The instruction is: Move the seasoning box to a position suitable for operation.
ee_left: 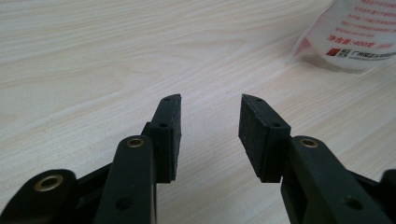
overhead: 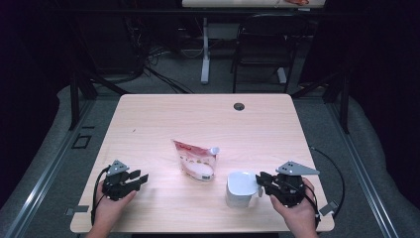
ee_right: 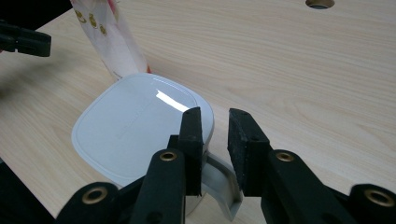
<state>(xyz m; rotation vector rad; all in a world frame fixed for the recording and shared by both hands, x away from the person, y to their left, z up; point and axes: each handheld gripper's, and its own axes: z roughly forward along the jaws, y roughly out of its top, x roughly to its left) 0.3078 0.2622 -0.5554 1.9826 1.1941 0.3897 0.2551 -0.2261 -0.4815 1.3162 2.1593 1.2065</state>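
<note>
white lidded mug (overhead: 241, 189) | upright, front edge | handle (ee_right: 223, 184) between right tongs

Pouch (overhead: 196, 160), cup (overhead: 241, 189) crowd centre — table (overhead: 148, 119) elsewhere open.

Place looks like lab or test room, not home. Light wooden desk (overhead: 148, 119) with cable hole (overhead: 239, 106) stands on grey floor (overhead: 346, 144). Dark curtains (overhead: 381, 74) close both sides. Behind desk: bundles of black cables (overhead: 148, 54) on floor, white leg of second table (overhead: 205, 49), black folding chair (overhead: 262, 44). Metal rails (overhead: 44, 168) run along floor beside desk.
</note>
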